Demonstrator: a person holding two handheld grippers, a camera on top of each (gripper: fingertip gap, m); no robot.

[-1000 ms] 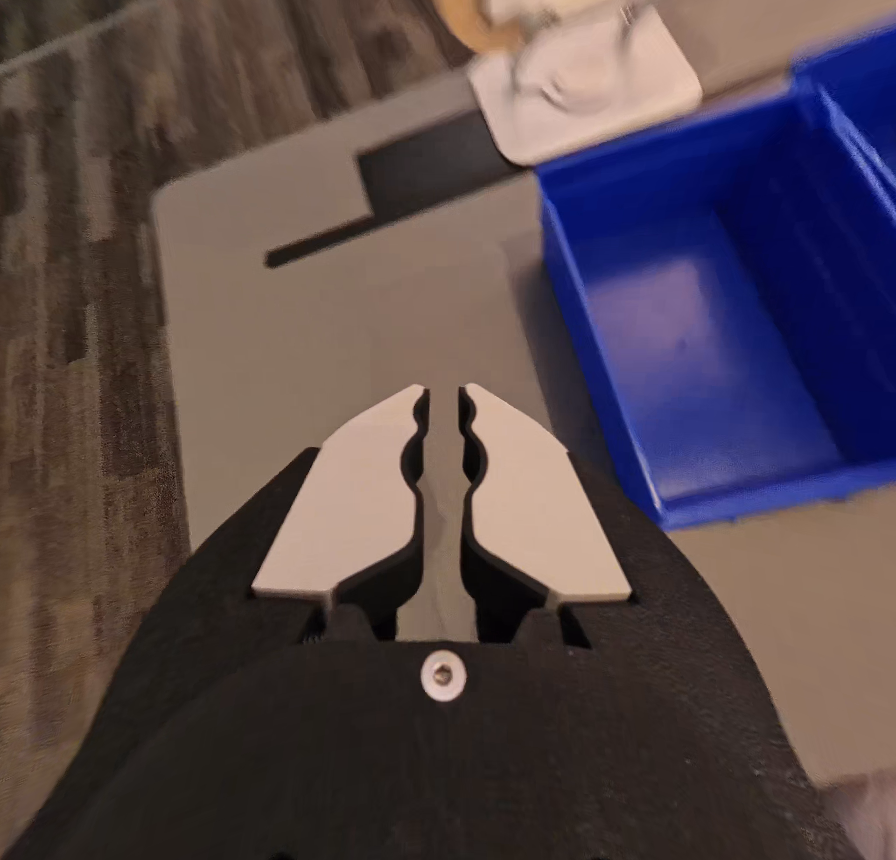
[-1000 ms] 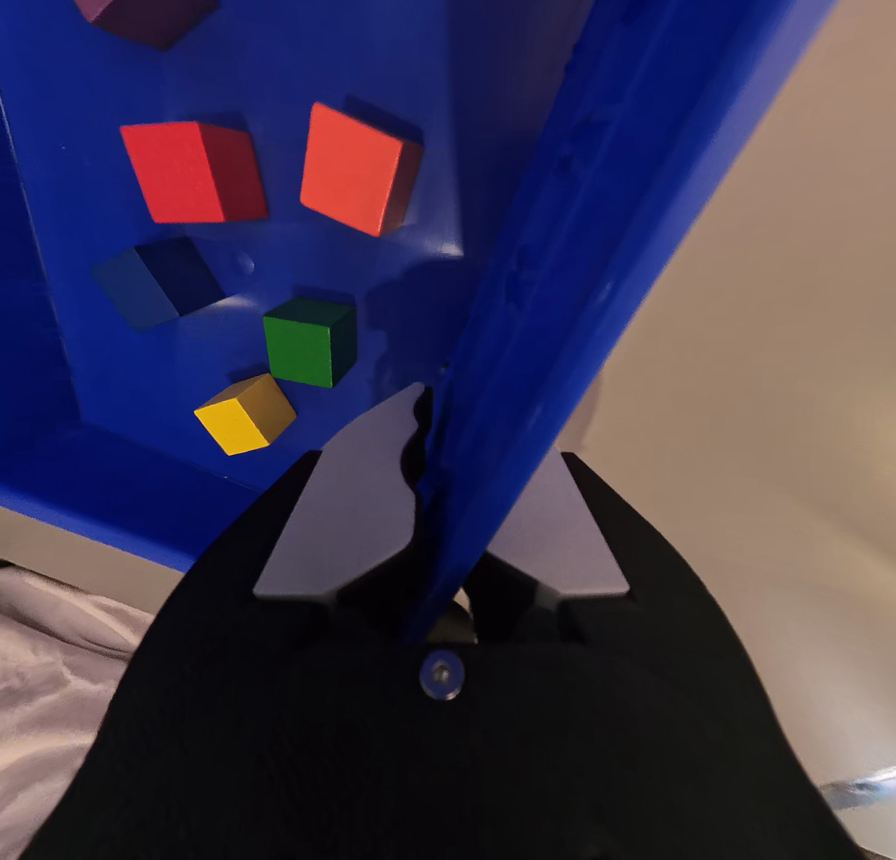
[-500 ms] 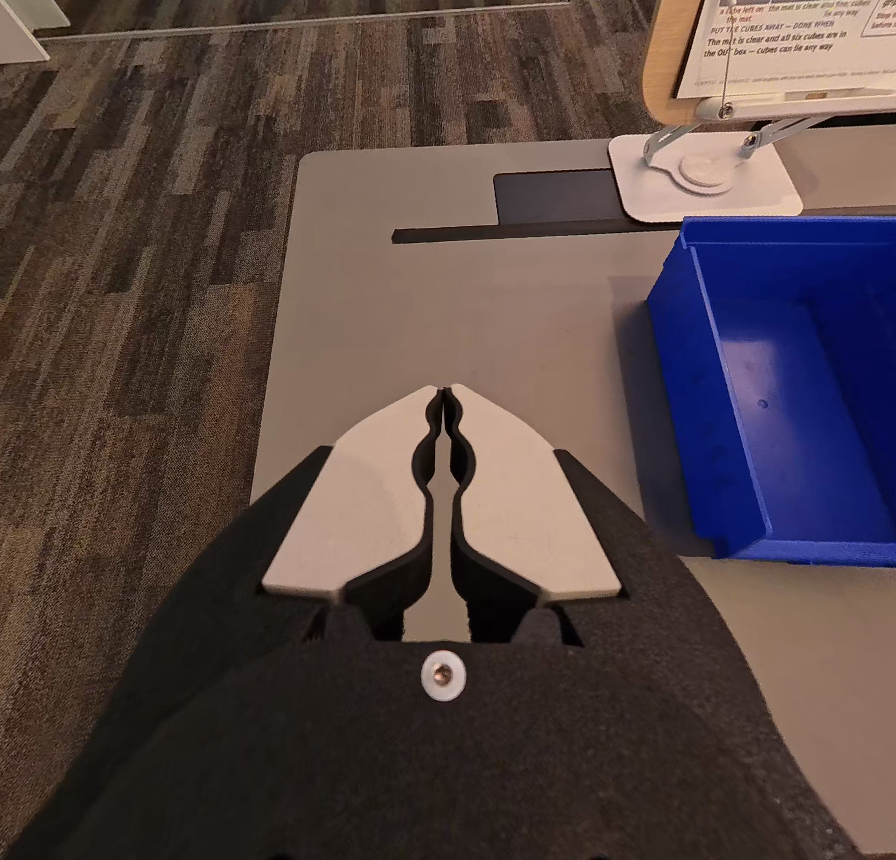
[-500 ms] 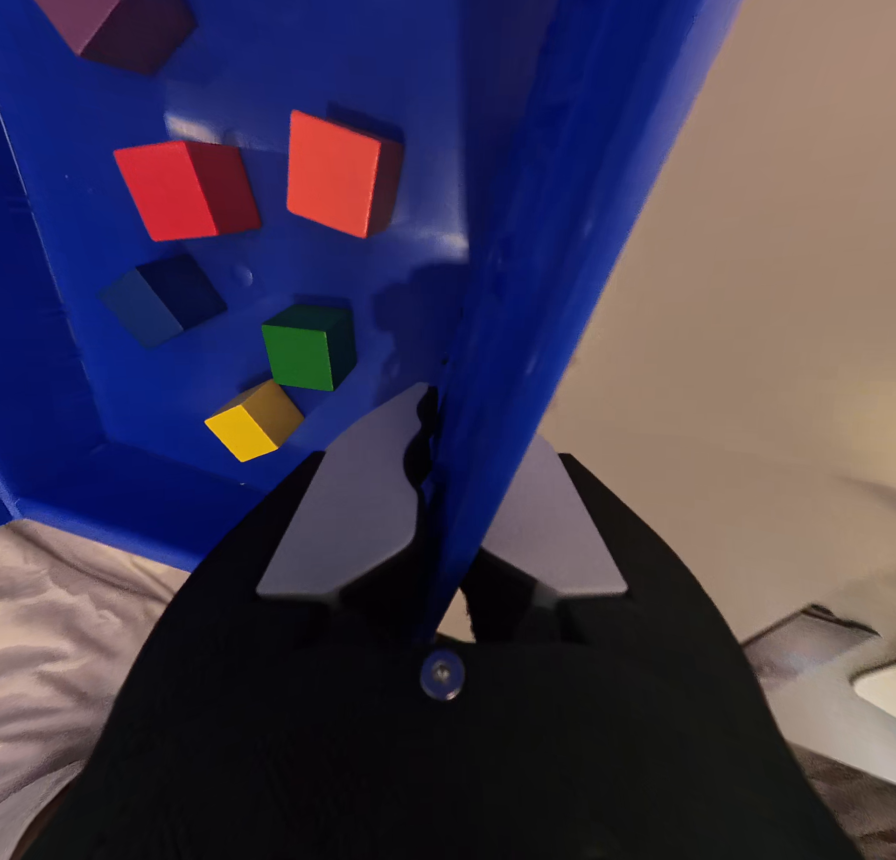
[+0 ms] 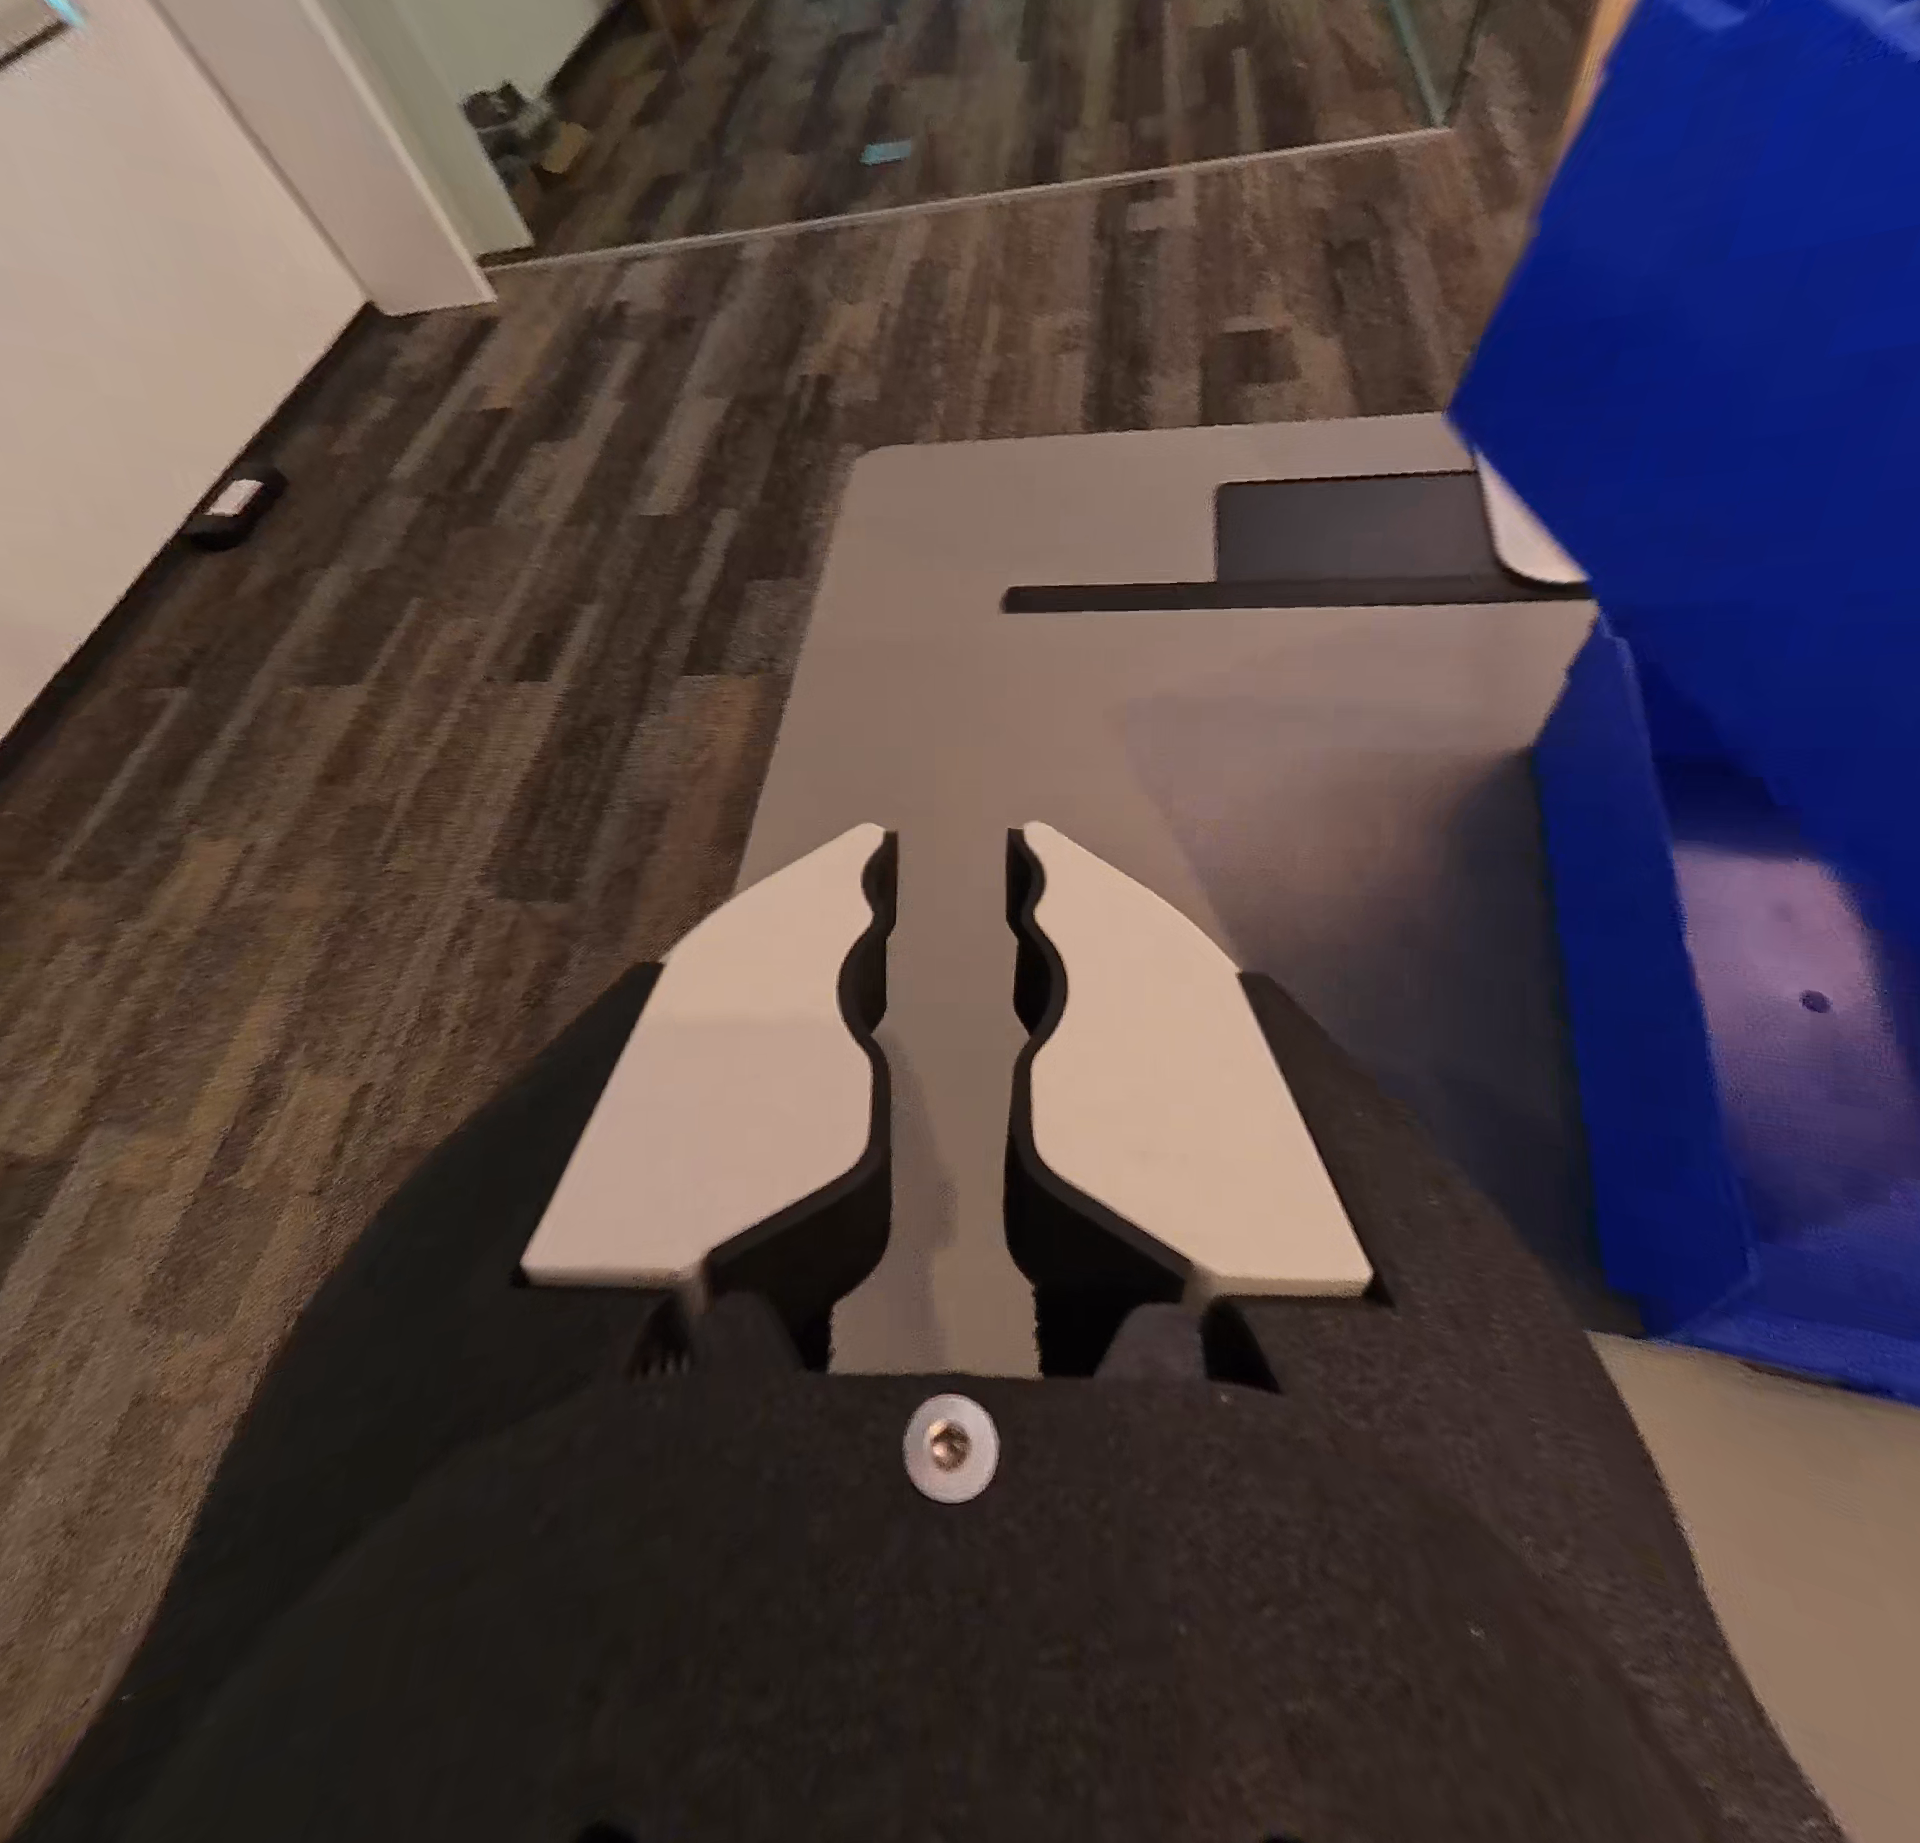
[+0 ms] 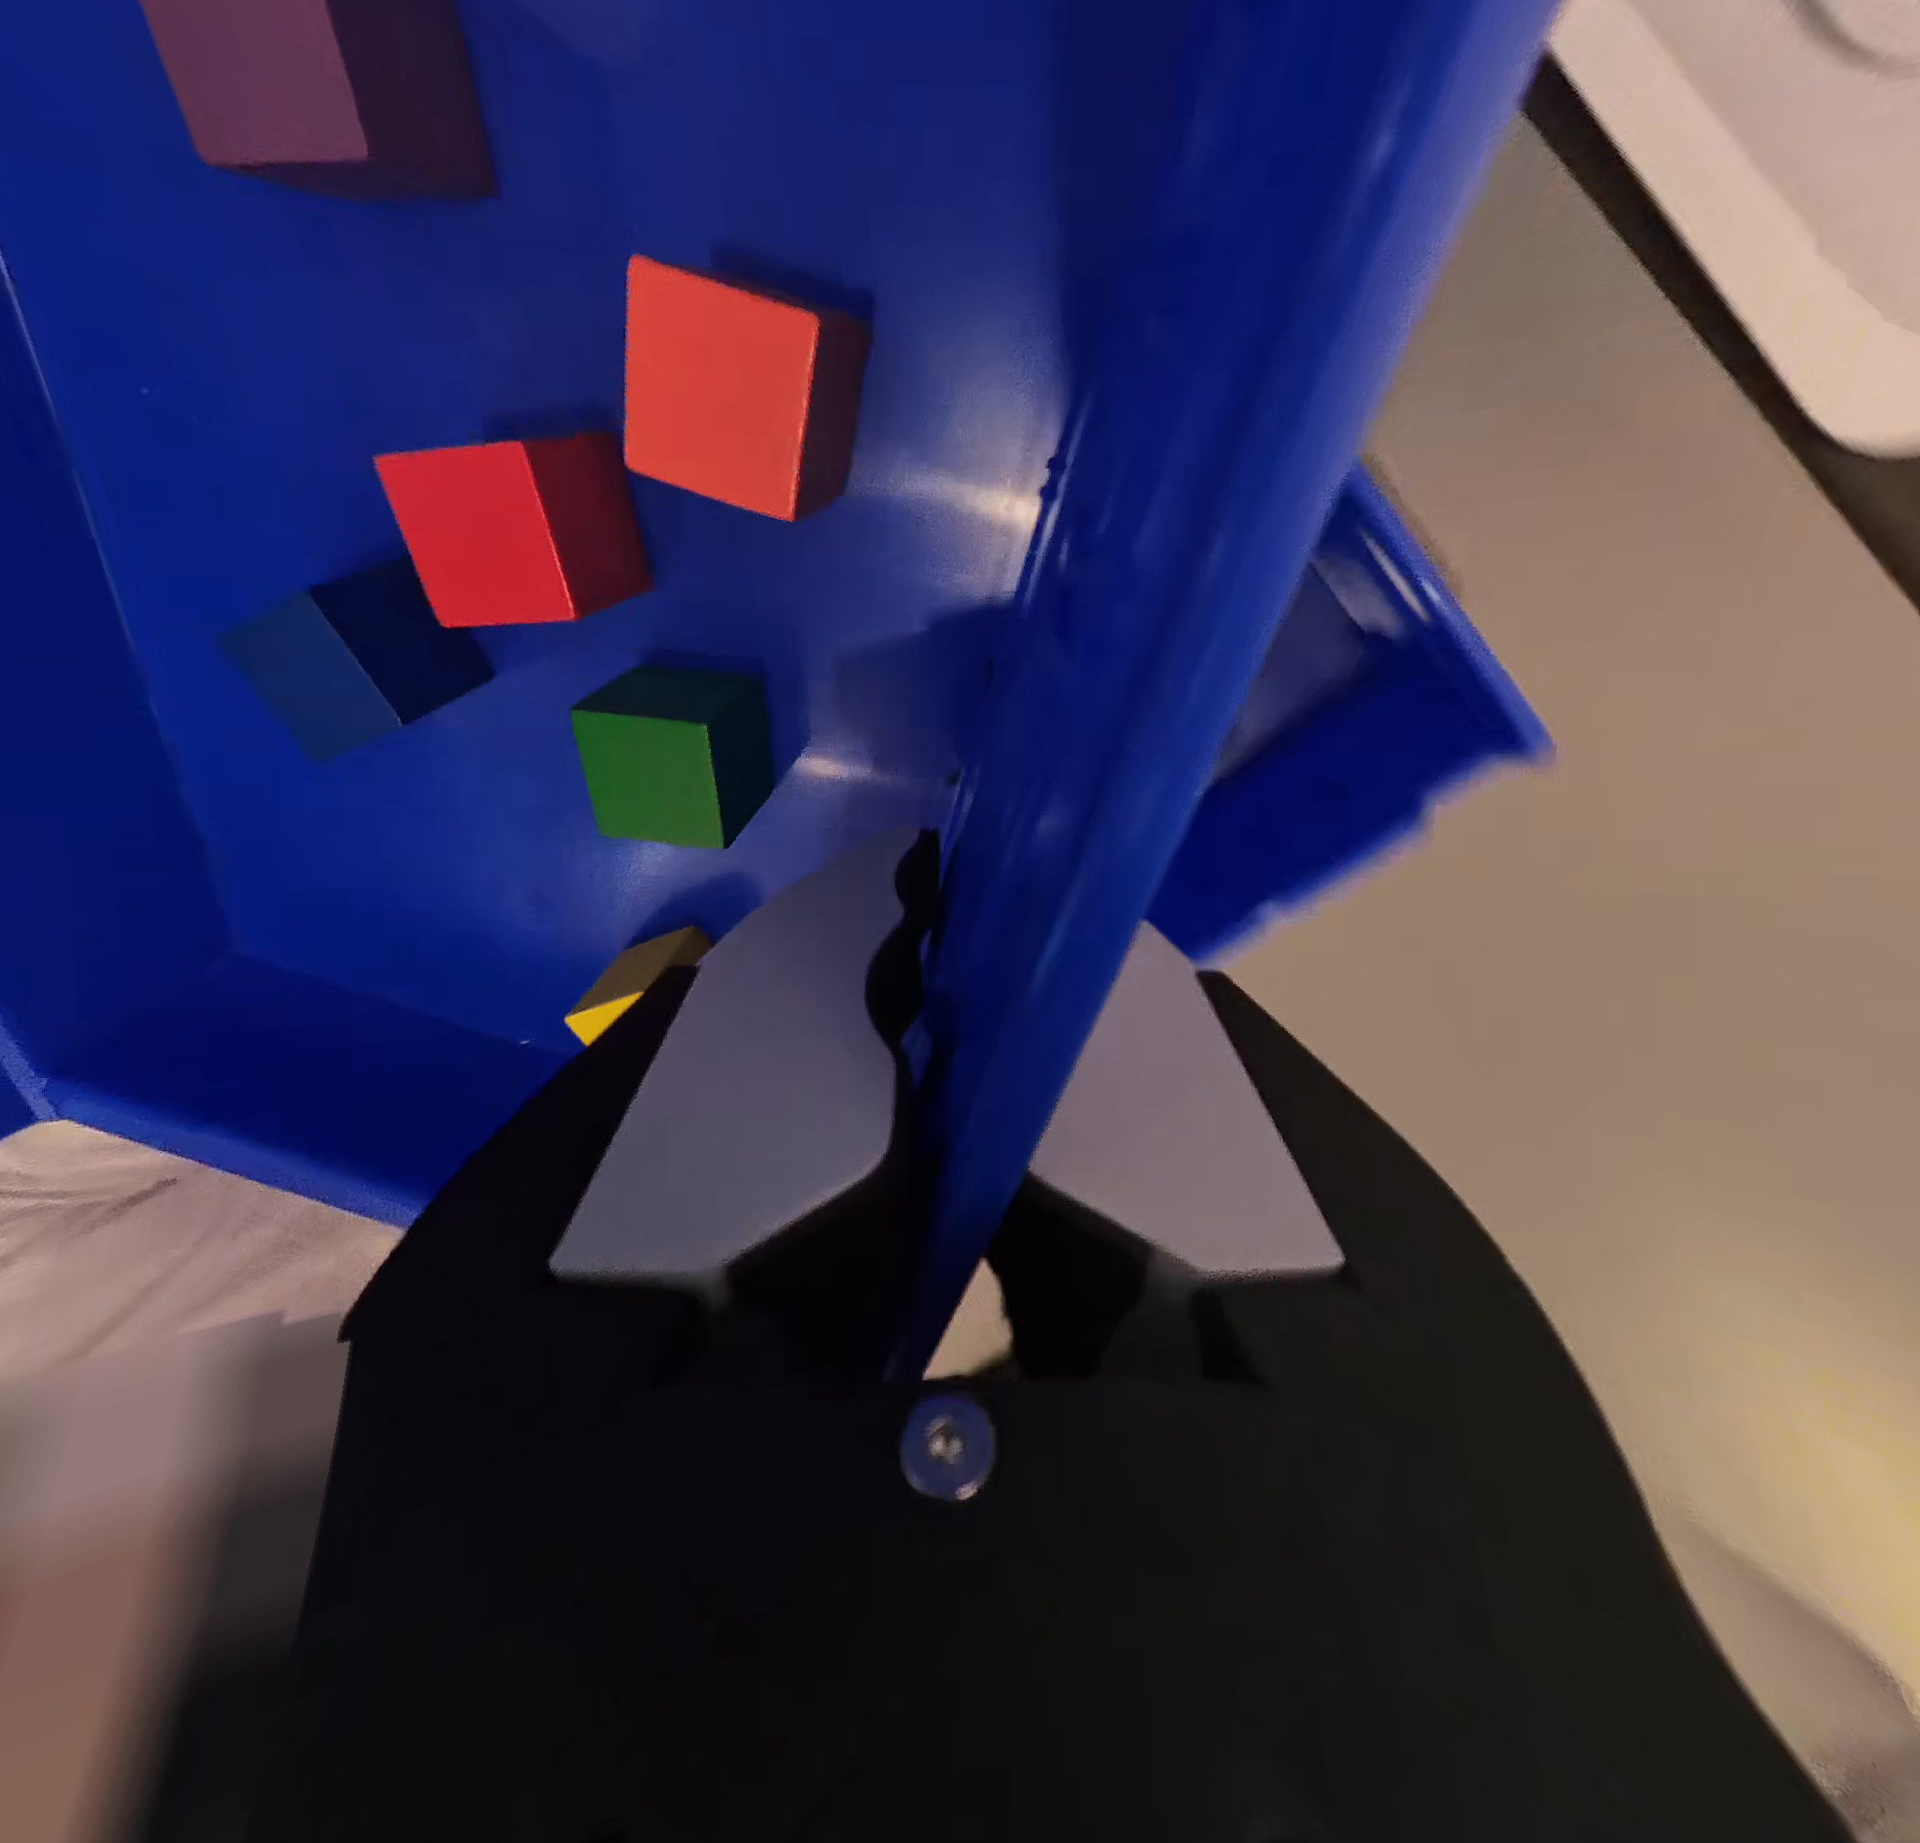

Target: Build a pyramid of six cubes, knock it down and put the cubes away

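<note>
My right gripper (image 6: 997, 858) is shut on the side wall of a blue bin (image 6: 1143, 443) and holds it tilted in the air. Inside lie a purple cube (image 6: 249, 37), an orange cube (image 6: 717, 380), a red cube (image 6: 473, 531), a dark blue cube (image 6: 312, 671), a green cube (image 6: 649, 775) and a yellow cube (image 6: 623, 993), half hidden by my finger. My left gripper (image 5: 951, 837) is slightly open and empty over the grey table (image 5: 1039, 671). The held bin (image 5: 1714, 339) also shows in the left wrist view, above a second blue bin (image 5: 1662, 1014) standing on the table.
The second bin (image 6: 1382, 733) lies below the held one in the right wrist view. A black slot strip (image 5: 1299, 593) and a white stand base (image 6: 1766, 183) are at the table's far side. Wood-pattern floor (image 5: 416, 754) lies beyond the table's left edge. Pale fabric (image 6: 104, 1222) shows near me. The gap from one gripper's tips to the other's is roughly 35 cm.
My left gripper has opened a little from shut and now points farther out. The held bin has moved over the second bin, and the cubes have slid inside it.
</note>
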